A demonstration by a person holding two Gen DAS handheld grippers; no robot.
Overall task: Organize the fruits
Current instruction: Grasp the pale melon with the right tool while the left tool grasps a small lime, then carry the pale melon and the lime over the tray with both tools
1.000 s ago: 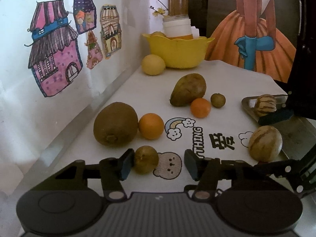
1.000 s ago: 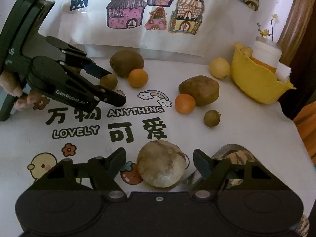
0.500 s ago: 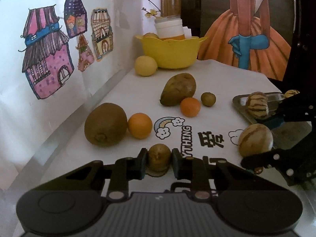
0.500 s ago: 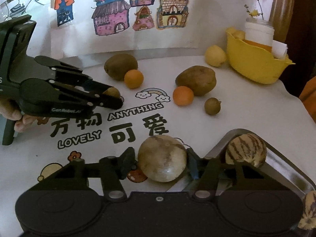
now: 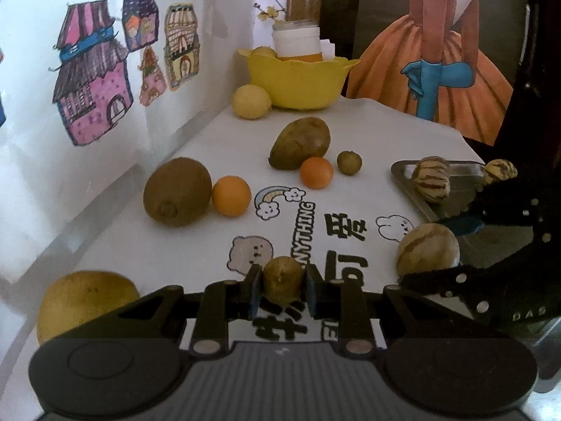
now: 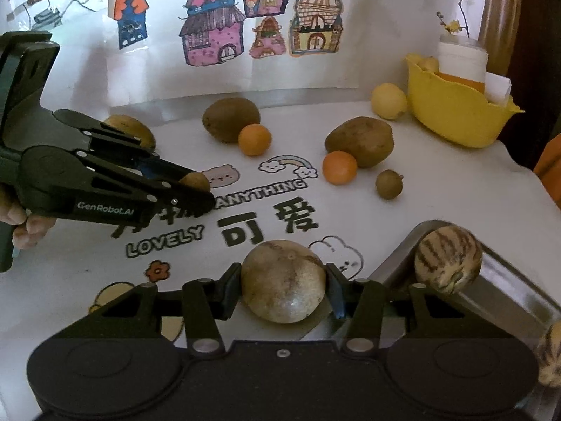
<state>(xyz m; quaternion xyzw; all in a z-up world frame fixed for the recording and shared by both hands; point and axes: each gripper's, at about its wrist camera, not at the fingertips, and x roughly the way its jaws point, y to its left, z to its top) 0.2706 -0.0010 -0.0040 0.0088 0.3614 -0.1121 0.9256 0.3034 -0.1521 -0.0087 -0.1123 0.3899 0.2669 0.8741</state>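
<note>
My left gripper (image 5: 282,289) is shut on a small brown fruit (image 5: 282,282) and holds it above the white printed cloth; it also shows in the right wrist view (image 6: 196,182). My right gripper (image 6: 282,289) is shut on a round tan striped melon (image 6: 282,280), which the left wrist view shows at the right (image 5: 427,251), beside the metal tray (image 6: 508,280). A striped melon (image 6: 447,258) lies in the tray, and another (image 5: 499,170) at its far edge.
On the cloth lie two kiwis (image 5: 177,191) (image 5: 301,142), two oranges (image 5: 231,195) (image 5: 316,172), a small brown fruit (image 5: 349,162), a lemon (image 5: 250,101) and a yellow pear (image 5: 84,298). A yellow bowl (image 5: 298,77) stands at the back. A wall with drawings runs along the left.
Both grippers closed from open: the left on the small brown fruit, the right on the tan melon. The left gripper has lifted and pulled back with its fruit.
</note>
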